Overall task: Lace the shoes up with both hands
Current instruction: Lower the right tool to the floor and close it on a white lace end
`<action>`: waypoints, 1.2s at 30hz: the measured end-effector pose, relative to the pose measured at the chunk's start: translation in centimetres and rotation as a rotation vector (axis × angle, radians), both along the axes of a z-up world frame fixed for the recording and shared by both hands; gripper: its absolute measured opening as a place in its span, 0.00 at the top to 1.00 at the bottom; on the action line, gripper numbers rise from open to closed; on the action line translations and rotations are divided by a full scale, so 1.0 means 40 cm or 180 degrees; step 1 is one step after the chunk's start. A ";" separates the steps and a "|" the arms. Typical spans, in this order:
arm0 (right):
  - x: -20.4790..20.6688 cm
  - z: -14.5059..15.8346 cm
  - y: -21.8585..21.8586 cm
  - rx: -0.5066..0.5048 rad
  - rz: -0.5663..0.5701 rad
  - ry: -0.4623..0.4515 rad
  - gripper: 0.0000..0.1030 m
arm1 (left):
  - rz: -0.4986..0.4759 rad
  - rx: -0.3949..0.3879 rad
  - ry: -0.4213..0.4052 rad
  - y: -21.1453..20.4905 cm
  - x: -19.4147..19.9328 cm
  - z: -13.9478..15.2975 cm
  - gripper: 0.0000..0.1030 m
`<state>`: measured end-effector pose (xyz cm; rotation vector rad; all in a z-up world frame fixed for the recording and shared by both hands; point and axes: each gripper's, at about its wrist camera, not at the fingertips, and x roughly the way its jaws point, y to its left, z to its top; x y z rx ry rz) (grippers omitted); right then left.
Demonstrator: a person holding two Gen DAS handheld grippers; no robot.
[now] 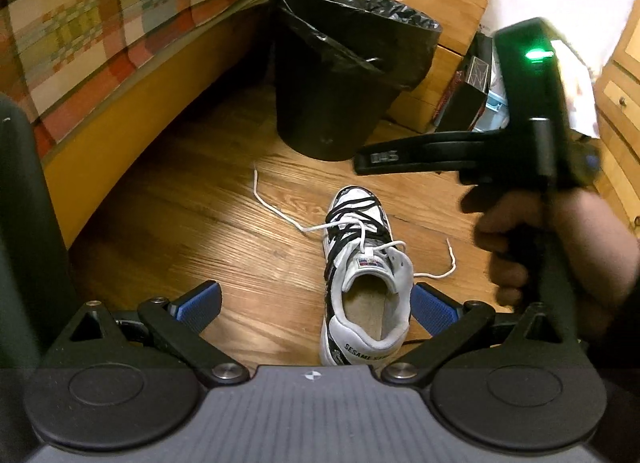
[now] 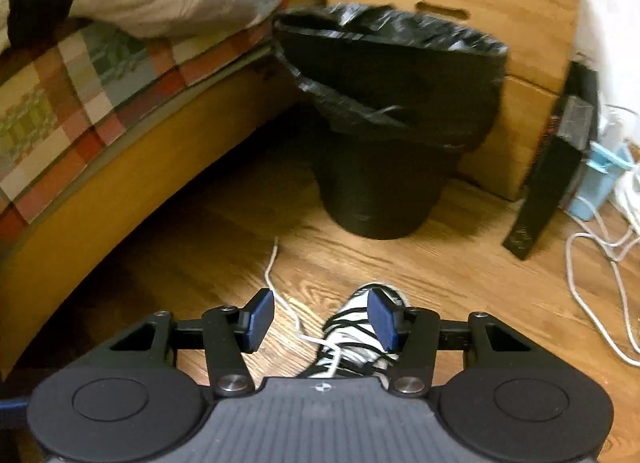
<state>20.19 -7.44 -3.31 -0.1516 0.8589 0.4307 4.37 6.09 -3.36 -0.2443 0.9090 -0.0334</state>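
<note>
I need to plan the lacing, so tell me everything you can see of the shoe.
The shoe is a white low sneaker with black stripes, lying upright on the wooden floor, heel toward the camera, toe toward the black bin. Its heel reads "SESAME". The white lace is untied, its ends trailing on both sides. Neither hand-held gripper touches it.

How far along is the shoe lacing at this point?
Done: the lace is threaded through the shoe. In hand: nothing; the left gripper and right gripper are both open above it. Left: both lace ends lie loose on the floor, not yet tied.
</note>
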 end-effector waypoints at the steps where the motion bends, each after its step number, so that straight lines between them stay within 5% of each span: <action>1: 0.010 -0.008 0.010 -0.0014 0.0027 0.0016 0.46 | 0.0016 -0.0017 0.0000 0.003 0.000 -0.001 0.00; 23: 0.268 -0.222 0.282 -0.0140 0.0595 0.0348 0.63 | 0.0117 -0.0411 0.0091 0.042 0.010 -0.027 0.00; 36: 0.363 -0.333 0.326 -0.0192 0.0392 0.0555 0.68 | 0.0123 -0.0462 0.0108 0.052 0.004 -0.035 0.00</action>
